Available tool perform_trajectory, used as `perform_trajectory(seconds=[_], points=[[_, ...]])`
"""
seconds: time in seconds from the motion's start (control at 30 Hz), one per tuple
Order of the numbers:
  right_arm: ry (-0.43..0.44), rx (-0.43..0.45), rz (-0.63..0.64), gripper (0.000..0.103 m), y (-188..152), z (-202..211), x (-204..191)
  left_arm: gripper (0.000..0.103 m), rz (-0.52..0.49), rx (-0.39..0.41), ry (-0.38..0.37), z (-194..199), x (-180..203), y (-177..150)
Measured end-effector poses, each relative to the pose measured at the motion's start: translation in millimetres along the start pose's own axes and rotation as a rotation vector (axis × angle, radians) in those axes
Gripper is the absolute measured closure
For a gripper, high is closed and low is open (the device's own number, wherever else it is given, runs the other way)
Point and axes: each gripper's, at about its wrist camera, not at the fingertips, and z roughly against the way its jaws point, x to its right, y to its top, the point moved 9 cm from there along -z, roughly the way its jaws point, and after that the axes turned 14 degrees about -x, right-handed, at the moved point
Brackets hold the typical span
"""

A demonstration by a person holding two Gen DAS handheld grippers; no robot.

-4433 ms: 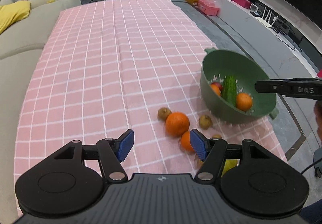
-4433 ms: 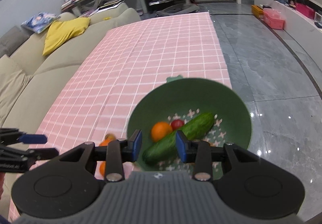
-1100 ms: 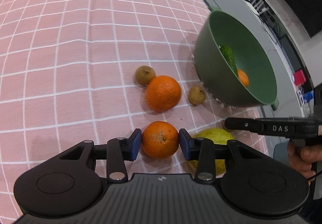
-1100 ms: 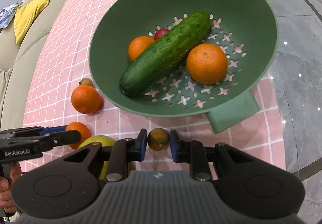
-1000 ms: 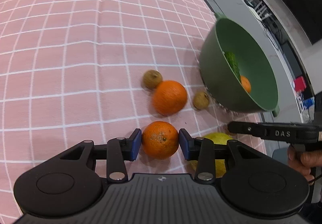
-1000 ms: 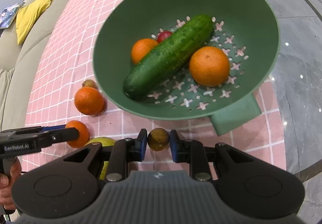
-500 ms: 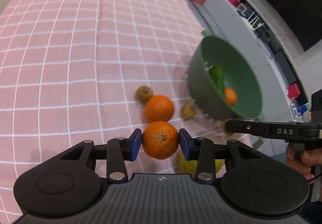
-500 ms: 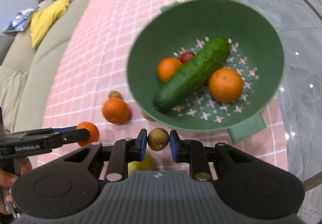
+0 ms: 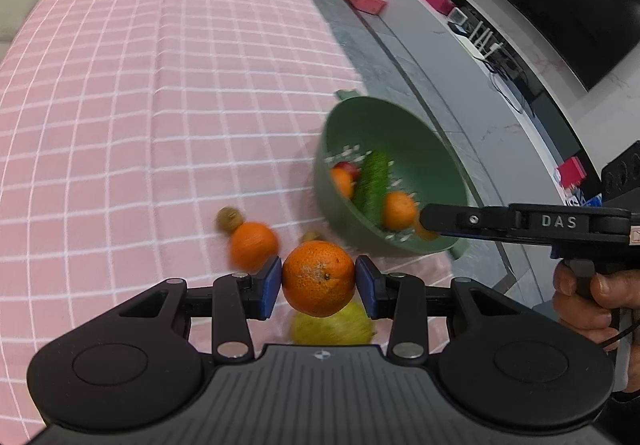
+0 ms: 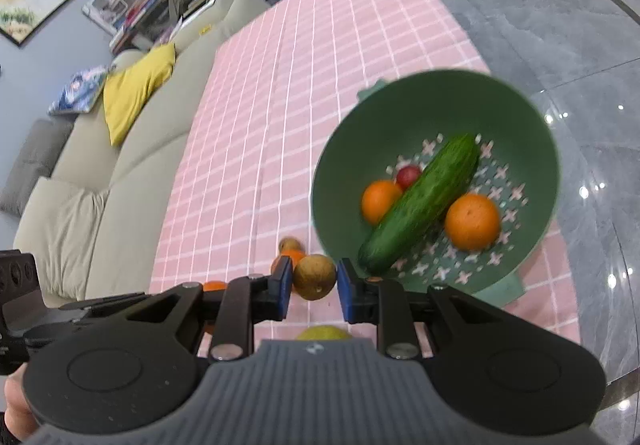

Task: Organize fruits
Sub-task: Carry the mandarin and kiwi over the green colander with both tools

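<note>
**Both tongs loaded, drop into the bowl comes next**

Nearest the left wrist camera, the left tongs (image 9: pixel 319 283) are clamped on an orange (image 9: pixel 319 277), one blue pad on each flank, the fruit lifted clear of the pink checked worktop (image 9: pixel 120 105). Under it a yellow-green fruit (image 9: pixel 331 327) lies on the cloth. In the right wrist view, the right tongs (image 10: pixel 311 281) pinch a small brown fruit (image 10: pixel 314 276) the same way, also carried in the air.

A little farther, a second orange (image 9: pixel 253 245) and a brown fruit (image 9: pixel 229 219) lie touching on the cloth, with another brown one (image 9: pixel 313 235) half hidden behind the held orange.

Beyond them, at the worktop's right edge, stands the green colander bowl (image 10: pixel 532 133), holding a cucumber (image 10: pixel 422 201), two oranges and a small red fruit (image 10: pixel 409 175).

The step in hand looks like the carry: both pieces are picked and travelling toward the bowl. The next move calls for bringing each pair of tongs over the rim in turn, low, and releasing into a free spot beside the cucumber, so neither fruit bounces out or the tools collide. At least four pieces on the cloth remain.
</note>
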Motion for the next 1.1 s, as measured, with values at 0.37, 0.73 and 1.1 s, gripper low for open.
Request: perform_trajectory(seconds=[0.37,0.73,1.1], points=[[-0.017,0.077,-0.072,0.083,27,24,39,0.058,-0.105,-0.010,-0.027,-26,74,39],[-0.134,0.107,-0.078,0.083,40,28,78,0.058,-0.190,-0.059,0.036,-73,115,55],[-0.315,0.060,-0.003,0.083,60,-18,109,0.058,-0.226,-0.153,0.139,-124,118,51]])
